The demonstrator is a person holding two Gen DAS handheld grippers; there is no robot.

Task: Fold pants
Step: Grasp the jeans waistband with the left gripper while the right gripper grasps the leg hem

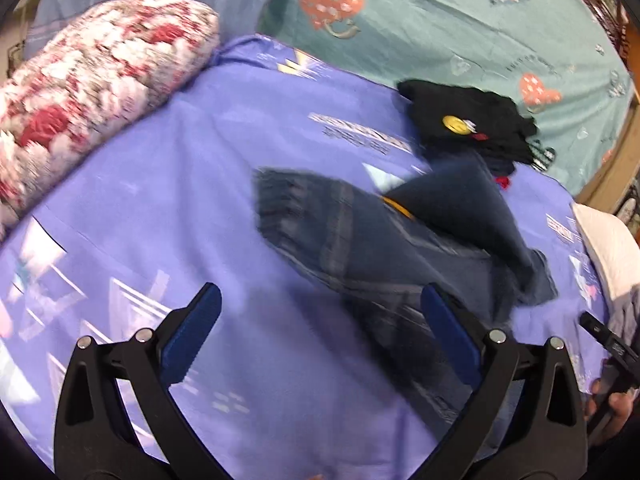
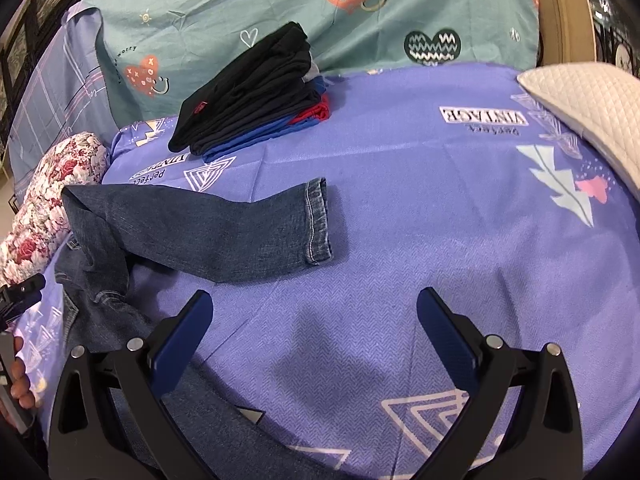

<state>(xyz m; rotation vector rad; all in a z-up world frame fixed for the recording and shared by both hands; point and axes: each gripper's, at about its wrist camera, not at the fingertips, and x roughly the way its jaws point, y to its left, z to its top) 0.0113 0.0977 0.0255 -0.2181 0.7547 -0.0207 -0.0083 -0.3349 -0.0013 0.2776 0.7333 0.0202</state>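
Jeans point(image 2: 192, 228) lie crumpled on the purple bedsheet point(image 2: 400, 280), one leg thrown out flat with its hemmed cuff point(image 2: 318, 222) pointing toward the middle of the bed — a layout that suggests the folding has barely begun. The left gripper point(image 1: 320, 340) hangs released above the sheet with its jaws spread wide and nothing between them, the denim just beyond its right finger. The right gripper point(image 2: 314, 340) is equally released and empty, aimed at bare sheet below the cuff. A stack of folded clothes point(image 2: 252, 92) sits well apart near the teal cover — probably finished work kept out of the way. The left view is blurred, so finer creases there cannot be read.
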